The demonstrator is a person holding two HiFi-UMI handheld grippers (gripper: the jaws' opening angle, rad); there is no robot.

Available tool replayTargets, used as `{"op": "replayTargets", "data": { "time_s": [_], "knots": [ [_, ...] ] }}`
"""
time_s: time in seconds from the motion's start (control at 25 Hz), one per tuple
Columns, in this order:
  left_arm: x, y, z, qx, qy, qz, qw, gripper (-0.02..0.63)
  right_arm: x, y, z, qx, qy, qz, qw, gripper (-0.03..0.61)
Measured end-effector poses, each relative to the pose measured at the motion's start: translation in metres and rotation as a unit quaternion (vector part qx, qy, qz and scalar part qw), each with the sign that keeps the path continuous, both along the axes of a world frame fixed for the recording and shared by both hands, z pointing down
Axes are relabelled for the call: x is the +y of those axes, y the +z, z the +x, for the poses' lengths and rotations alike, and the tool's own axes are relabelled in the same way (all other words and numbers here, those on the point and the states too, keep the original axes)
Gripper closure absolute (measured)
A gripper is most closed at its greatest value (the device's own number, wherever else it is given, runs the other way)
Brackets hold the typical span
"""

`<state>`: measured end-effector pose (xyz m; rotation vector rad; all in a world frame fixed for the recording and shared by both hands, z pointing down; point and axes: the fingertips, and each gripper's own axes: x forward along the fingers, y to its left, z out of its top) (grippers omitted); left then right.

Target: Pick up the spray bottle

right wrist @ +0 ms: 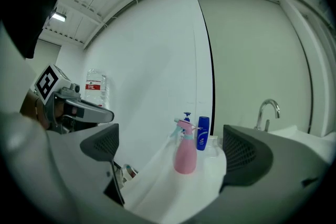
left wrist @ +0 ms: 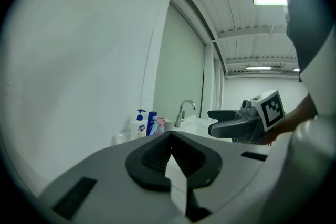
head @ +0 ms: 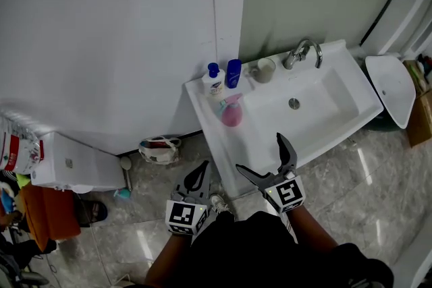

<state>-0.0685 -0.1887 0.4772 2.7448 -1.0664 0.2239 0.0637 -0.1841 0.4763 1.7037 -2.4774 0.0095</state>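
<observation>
The pink spray bottle [head: 231, 111] with a pale blue trigger stands upright on the left ledge of the white sink [head: 337, 125]. In the right gripper view the spray bottle [right wrist: 185, 153] shows ahead, framed between the jaws but well beyond them. My right gripper [head: 264, 160] [right wrist: 170, 148] is open and empty, just before the sink's front edge. My left gripper [head: 200, 174] [left wrist: 170, 138] is shut on nothing, lower and left of the sink. The left gripper view also shows the spray bottle [left wrist: 159, 125], small and far off.
Behind the spray bottle stand a white pump bottle [head: 214, 82], a blue bottle [head: 233, 73] and a cup [head: 264, 69], with the faucet [head: 302, 52] to their right. On the floor are a bag [head: 160, 149], a white box [head: 74, 165] at left and a white lid [head: 391, 88] at right.
</observation>
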Motion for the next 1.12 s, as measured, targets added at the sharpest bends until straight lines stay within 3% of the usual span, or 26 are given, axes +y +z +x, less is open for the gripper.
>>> {"op": "replayTargets", "data": {
  "time_s": [0.36,0.76,1.12],
  "knots": [
    [-0.037,0.019,-0.018,-0.019,-0.030,-0.023,0.9991,0.617,-0.048,0.017,0.000,0.020,-0.032,-0.023,0.999,-0.011],
    [-0.069,0.016,0.001,-0.031,-0.070,-0.028,0.9967,0.617,-0.105,0.051,0.007,0.022,-0.114,-0.059,0.991,-0.011],
    [-0.085,0.030,0.013,-0.034,-0.107,-0.050,0.9924,0.617,-0.142,0.085,0.009,0.017,-0.158,-0.099,0.982,-0.009]
  ]
}}
